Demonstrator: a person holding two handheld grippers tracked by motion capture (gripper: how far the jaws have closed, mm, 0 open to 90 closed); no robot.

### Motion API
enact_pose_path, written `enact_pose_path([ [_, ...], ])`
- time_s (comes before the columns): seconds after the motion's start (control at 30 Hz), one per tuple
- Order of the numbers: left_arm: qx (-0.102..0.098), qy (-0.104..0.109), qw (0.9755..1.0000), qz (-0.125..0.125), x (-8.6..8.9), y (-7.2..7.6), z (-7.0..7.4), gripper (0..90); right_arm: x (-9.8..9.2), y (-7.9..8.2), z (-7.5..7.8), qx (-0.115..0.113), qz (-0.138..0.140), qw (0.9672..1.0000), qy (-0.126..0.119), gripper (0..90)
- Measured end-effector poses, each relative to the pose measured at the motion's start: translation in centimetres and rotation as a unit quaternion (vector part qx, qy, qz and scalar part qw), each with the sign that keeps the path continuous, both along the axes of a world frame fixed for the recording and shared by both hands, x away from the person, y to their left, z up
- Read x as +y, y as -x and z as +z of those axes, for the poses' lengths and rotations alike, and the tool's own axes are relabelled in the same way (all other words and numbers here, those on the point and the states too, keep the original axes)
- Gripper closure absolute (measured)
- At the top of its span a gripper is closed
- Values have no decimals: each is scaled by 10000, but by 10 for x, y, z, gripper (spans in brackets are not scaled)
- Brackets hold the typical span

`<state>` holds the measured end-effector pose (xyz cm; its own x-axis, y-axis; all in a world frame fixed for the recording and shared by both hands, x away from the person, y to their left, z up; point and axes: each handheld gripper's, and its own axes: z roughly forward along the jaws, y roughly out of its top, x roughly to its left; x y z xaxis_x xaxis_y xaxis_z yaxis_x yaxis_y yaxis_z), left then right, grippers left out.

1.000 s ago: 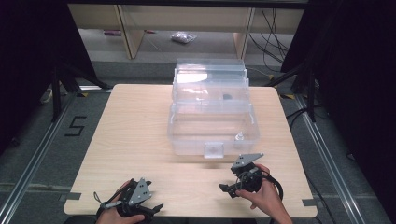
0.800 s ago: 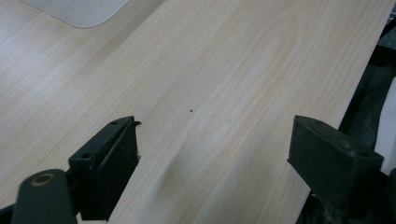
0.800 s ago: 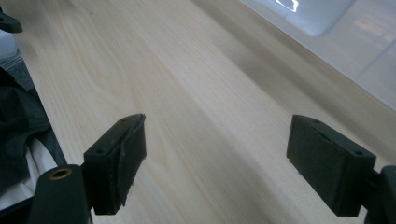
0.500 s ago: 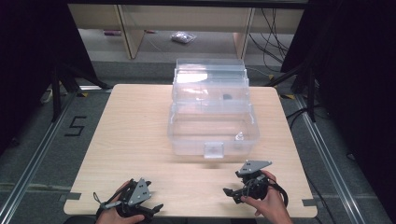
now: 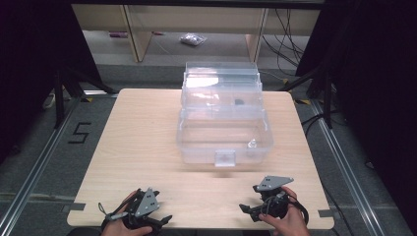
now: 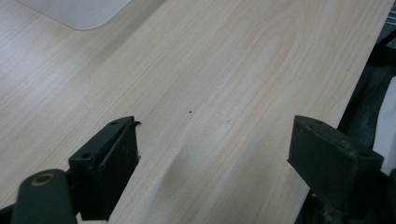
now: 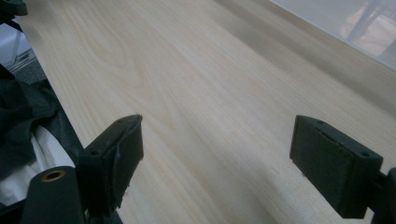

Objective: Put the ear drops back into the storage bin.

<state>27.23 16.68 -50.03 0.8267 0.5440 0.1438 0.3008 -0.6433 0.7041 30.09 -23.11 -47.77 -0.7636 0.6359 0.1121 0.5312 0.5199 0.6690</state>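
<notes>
Both grippers sit low at the near table edge, nothing held. Left gripper (image 6: 215,154): jaws wide apart, bare table (image 6: 224,70) between them. Right gripper (image 7: 217,158): same, jaws wide apart, only wood grain in the gap.

The clear plastic box (image 5: 223,130) stands well ahead of both sets of jaws, mid-table, tiered lid section raised at the back. Its latch tab (image 5: 225,158) faces the person, roughly between the two grippers and closer to the right one. In the right gripper view a box edge (image 7: 355,28) runs past the far side of the right-hand jaw; in the left gripper view a corner (image 6: 79,11) sits far beyond the left-hand jaw.

My read: this is a rest pose, and any next move is a reach to the box.

How I'd do it:
- keep jaws open on approach
- bring the right gripper in square to the latch, tab centred in the gap
- steady the box wall with the left; it looks light and could slide
- close slowly; clear plastic hides edges
</notes>
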Motion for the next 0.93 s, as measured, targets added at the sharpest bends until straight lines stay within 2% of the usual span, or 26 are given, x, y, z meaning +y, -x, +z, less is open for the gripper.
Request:
enact_pose_path([
  [0.03, 1, 1, 10000, -1, 0, 0, 0, 154, 0, 0, -2, -56, -11, 10000, -43, 181],
  [0.07, 1, 1, 10000, 0, 0, 0, 0, 154, -1, 2, -1, 30, -36, 10000, -1, 180],
  [0.13, 46, 30, 9999, 87, -1, 1, -1, 154, -1, 3, -2, -52, 44, 10000, -9, 180],
  [0.17, -1, 53, 10000, 26, -1, 1, -1, 154, -1, 4, -2, -13, 58, 10000, -30, 180],
  [0.2, 5, 67, 10000, 27, -1, 1, -1, 154, -1, 6, -3, -38, -54, 10000, -75, 179],
  [0.23, 5, 59, 10000, 25, -1, 1, 0, 154, -2, 6, -1, -44, 2, 10000, 19, 179],
  [0.3, 5, 57, 10000, 28, -1, 1, 0, 154, -1, 10, -1, 69, -46, 10000, -23, 179],
  [0.33, 5, 60, 10000, 30, -1, 1, -1, 154, 0, 10, -3, -33, -80, 9999, -84, 179],
  [0.37, -3, 57, 10000, 37, -1, 1, -1, 154, -2, 10, -1, -52, 10, 10000, 7, 179],
  [0.4, 3, 61, 10000, 28, -1, 1, -1, 154, -2, 11, -1, 3, -39, 10000, 10, 179],
  [0.47, 1, 54, 10000, 26, -1, 1, 0, 154, -2, 11, -2, -46, 47, 10000, 26, 179],
  [0.57, -6, 54, 10000, 21, -1, 1, 0, 154, -3, 13, -3, -13, -100, 9999, -8, 178],
  [0.6, 16, 60, 10000, 40, -1, 1, 0, 154, -4, 13, -5, -54, -89, 9999, -58, 178],
  [0.63, -9, 52, 10000, 11, -1, 1, 0, 154, -6, 13, -3, -12, -60, 10000, 30, 177],
  [0.67, 46, 93, 9999, 67, -2, 2, -1, 154, -6, 13, -3, -29, -62, 10000, -5, 177],
  [0.93, 48, 48, 10000, 64, -1, 2, 0, 154, -6, 13, -4, -28, -90, 10000, 25, 177],
])
